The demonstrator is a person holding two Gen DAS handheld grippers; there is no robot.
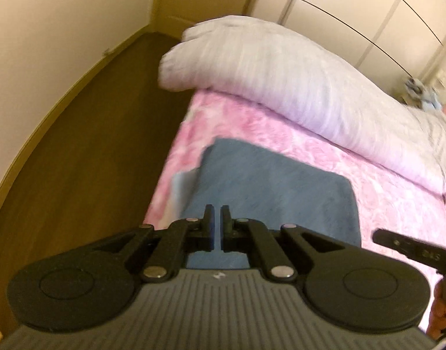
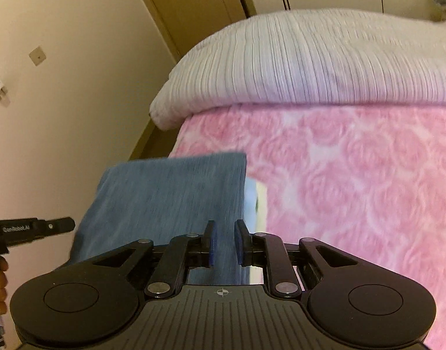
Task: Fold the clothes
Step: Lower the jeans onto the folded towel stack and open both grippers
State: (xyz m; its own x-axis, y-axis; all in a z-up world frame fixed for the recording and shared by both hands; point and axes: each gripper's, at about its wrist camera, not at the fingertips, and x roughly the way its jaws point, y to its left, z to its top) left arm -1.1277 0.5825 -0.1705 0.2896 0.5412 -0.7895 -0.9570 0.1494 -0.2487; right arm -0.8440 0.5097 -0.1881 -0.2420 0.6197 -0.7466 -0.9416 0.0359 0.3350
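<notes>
Blue cloth [image 1: 269, 180] lies across the lower middle of both wrist views, on the pink blanket [image 2: 354, 175] of the bed. We hold its near edge at two points so it lifts evenly for a fold. Our left gripper [image 1: 217, 223] has its jaws pinched shut on the hem; our right gripper [image 2: 225, 240] keeps narrow jaws with fabric between them.

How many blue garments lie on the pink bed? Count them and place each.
1: the blue garment lies at the pink blanket's edge, below the white quilt. A pale item beside it is unclear.
</notes>
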